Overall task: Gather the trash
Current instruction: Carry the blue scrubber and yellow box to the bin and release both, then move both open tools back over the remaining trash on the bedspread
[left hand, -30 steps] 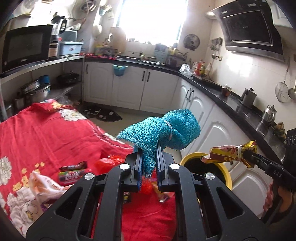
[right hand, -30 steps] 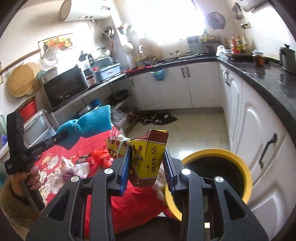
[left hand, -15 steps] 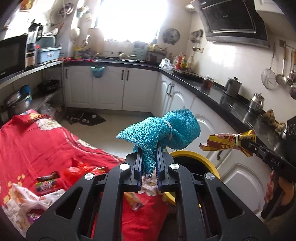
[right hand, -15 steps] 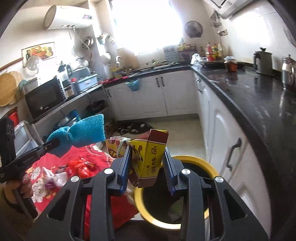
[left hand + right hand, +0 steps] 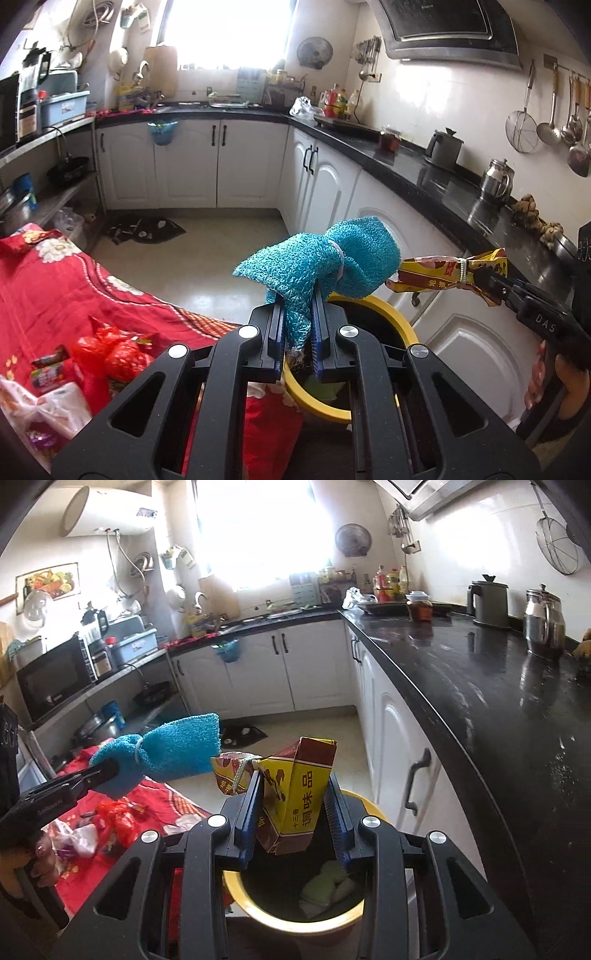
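The left gripper [image 5: 298,328] is clamped on a blue cloth [image 5: 325,258], tied in the middle by a band. The cloth looks soft and light; the pinch is on its lower corner, so the rest hangs free and probably drops easily. The right gripper [image 5: 293,812] holds a yellow and brown carton [image 5: 295,794], which seems thin, crushable and empty. Both things hang above the yellow bin [image 5: 258,910]. Its bottom is mostly hidden behind the jaws; only some pale scraps [image 5: 327,886] show. More wrappers [image 5: 110,350] lie on the red cloth [image 5: 48,291], hard to identify.

One cloth [image 5: 321,258], one carton [image 5: 295,794], one bin [image 5: 258,908]
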Tool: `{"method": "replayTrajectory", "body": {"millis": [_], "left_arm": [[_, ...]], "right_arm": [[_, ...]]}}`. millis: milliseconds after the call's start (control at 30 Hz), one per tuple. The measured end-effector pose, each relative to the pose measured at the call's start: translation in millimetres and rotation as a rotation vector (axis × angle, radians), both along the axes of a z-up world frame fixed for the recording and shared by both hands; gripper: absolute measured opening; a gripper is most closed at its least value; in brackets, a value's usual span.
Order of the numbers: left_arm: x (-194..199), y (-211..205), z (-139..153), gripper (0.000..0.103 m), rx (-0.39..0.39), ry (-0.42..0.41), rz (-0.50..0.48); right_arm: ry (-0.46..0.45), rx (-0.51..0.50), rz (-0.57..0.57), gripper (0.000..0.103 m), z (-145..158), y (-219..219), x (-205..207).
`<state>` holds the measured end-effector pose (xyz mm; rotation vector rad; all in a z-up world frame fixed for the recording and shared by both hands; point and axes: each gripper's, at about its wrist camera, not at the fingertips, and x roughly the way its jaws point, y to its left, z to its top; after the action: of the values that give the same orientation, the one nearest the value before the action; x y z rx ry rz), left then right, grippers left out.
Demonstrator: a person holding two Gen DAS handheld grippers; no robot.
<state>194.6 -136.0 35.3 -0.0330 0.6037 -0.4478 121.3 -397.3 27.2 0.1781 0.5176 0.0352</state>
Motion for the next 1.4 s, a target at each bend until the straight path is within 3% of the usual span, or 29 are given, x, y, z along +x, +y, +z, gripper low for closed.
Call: {"method": "replayTrajectory", "body": {"millis": [867, 900, 933, 1000, 1200, 1300, 1400], "left_arm": [[39, -58, -80, 0.01, 0.097, 0.193, -0.054], [40, -59, -82, 0.014, 0.096, 0.199, -0.055], [41, -60, -83, 0.024, 0.095, 0.202, -0.056], [42, -60, -85, 0.037, 0.091, 0.198, -0.056], [46, -51, -88, 0.053, 0.096, 0.211, -0.022], [45, -46, -84, 0.07, 0.099, 0.198, -0.008], [43, -40, -79, 0.081, 0.088, 0.197, 0.006]], "right_arm": [[0.158, -0.134, -0.049, 0.031, -75, 4, 36], [0.159, -0.132, -0.047, 0.031, -77, 5, 37], [0.161, -0.132, -0.046, 0.034, -78, 6, 38], [0.162, -0.138, -0.058, 0.051, -82, 4, 39], [0.187, -0.115, -0.055, 0.061, -89, 2, 41], [0.188, -0.109, -0.05, 0.067, -90, 5, 40], [0.182, -0.107, -0.047, 0.073, -88, 9, 38]]}}
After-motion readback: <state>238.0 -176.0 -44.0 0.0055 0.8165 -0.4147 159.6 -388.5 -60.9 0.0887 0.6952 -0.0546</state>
